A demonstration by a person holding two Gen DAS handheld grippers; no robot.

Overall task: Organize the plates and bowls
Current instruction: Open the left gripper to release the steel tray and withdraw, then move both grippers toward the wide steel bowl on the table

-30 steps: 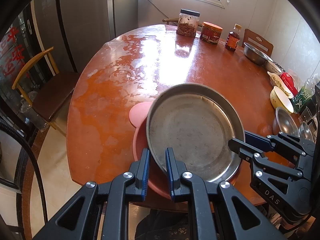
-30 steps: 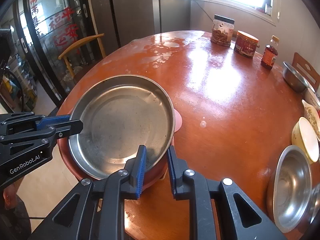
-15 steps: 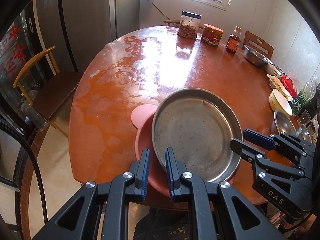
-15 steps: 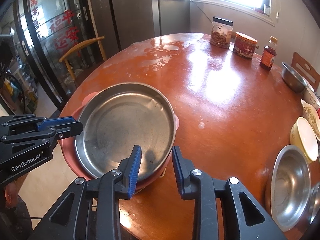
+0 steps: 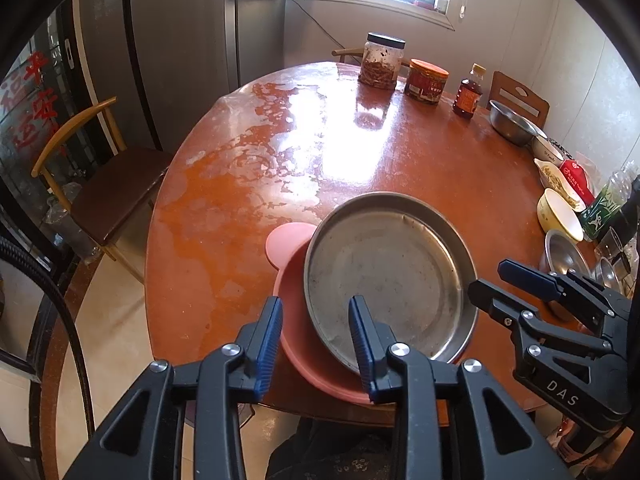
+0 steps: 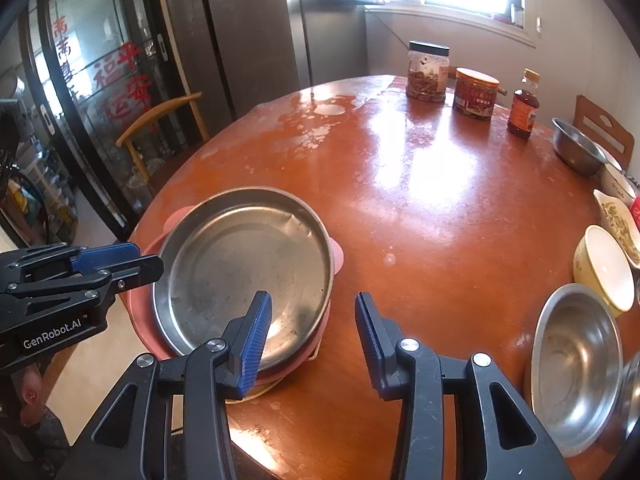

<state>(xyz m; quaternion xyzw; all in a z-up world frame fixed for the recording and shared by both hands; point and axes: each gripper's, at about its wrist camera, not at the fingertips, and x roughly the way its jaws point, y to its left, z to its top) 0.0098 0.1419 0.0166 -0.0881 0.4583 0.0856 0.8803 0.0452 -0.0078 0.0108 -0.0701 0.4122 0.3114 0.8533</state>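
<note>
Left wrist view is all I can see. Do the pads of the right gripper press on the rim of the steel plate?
Observer: No. In the right wrist view the right gripper has its jaws opening. The rim of the steel plate lies between the pads, but neither pad presses on it.
Operator: Thank you. The steel bowl is half hidden behind that gripper for me. Is anything inside it?
Observer: The right wrist view looks straight into the bowl. It holds no food and no dish, only a few dull marks.
</note>
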